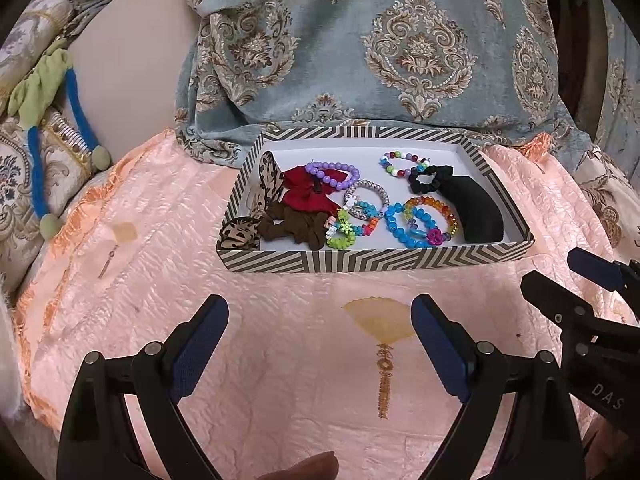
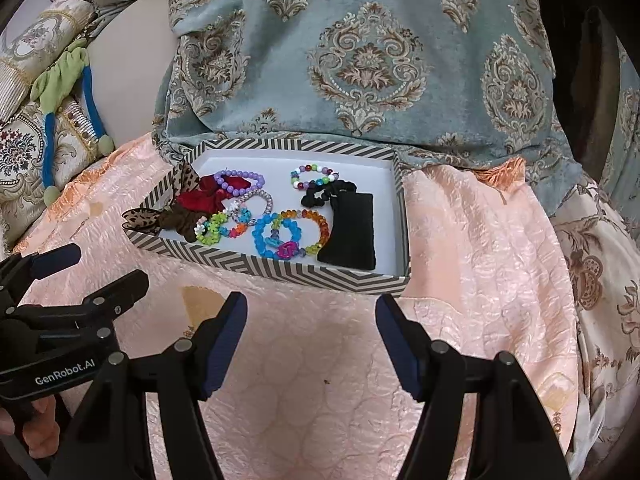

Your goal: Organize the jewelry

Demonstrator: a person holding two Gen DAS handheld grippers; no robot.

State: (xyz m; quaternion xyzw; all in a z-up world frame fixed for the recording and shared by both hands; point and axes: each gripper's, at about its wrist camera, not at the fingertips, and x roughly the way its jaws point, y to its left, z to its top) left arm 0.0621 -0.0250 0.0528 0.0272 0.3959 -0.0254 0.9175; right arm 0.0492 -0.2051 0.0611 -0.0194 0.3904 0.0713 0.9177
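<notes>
Pink quilted bedspread (image 1: 168, 320), striped tray (image 1: 376, 260) resting on it, patterned blue-grey fabric (image 1: 400, 60) behind

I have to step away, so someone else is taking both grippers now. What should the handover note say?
Left gripper: open, holding nothing, above the pink bedspread in front of the tray.
Right gripper: open, holding nothing, beside it.
Striped tray: holds the beaded bracelets, including a purple one and a blue one, a red bow, a brown scrunchie, a black scrunchie and a black pouch.
Done: no loose pieces seen on the bedspread.
Left: several bracelets overlap in the middle; separating them looks like the remaining work.
</notes>
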